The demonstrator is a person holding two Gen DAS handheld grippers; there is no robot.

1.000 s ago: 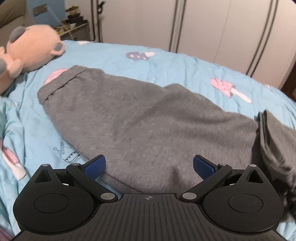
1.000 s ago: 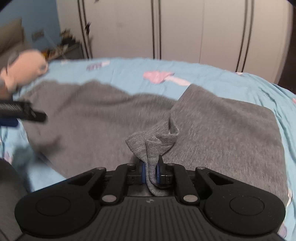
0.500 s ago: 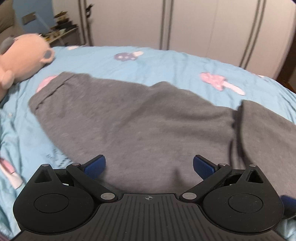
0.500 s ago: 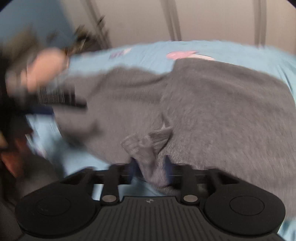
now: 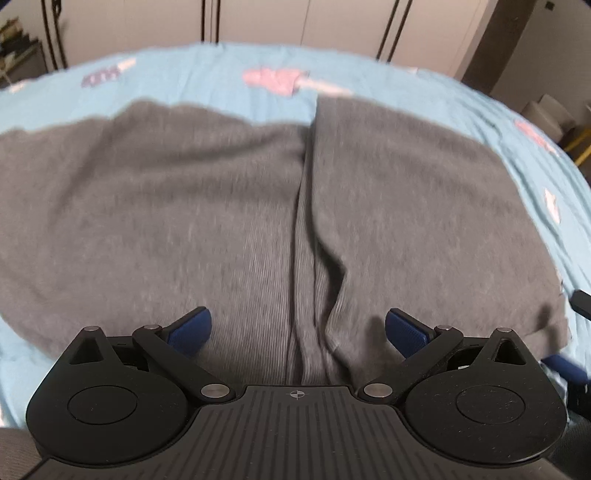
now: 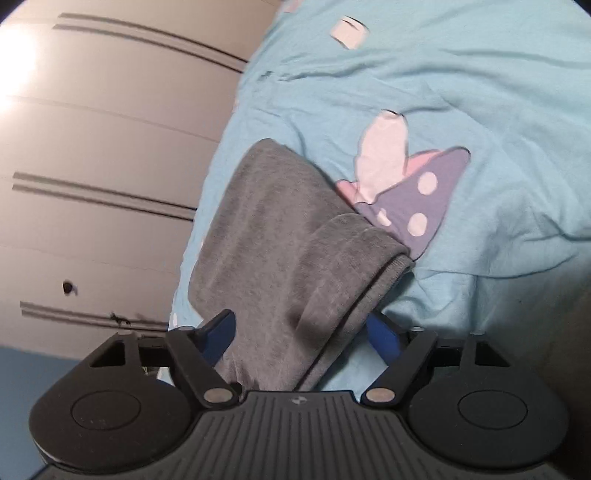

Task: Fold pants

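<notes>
Grey pants lie spread across the blue bed sheet, and one part is folded over with its edge running down the middle. My left gripper hovers over that edge. Its jaws are wide and closing, with cloth below them but not pinched. In the right wrist view, which is rolled sideways, a folded end of the pants lies between the fingers of my right gripper. Its jaws are opening and the pads stand apart from the cloth.
White wardrobe doors with dark stripes stand behind the bed, also seen as the wardrobe in the right view. The sheet carries a mushroom print beside the pants' end. Bare sheet surrounds the pants.
My right gripper opened, let go of the bunched grey cuff and rolled onto its side. My left gripper slid right over the pants to the fold edge; the plush toy left its view.
</notes>
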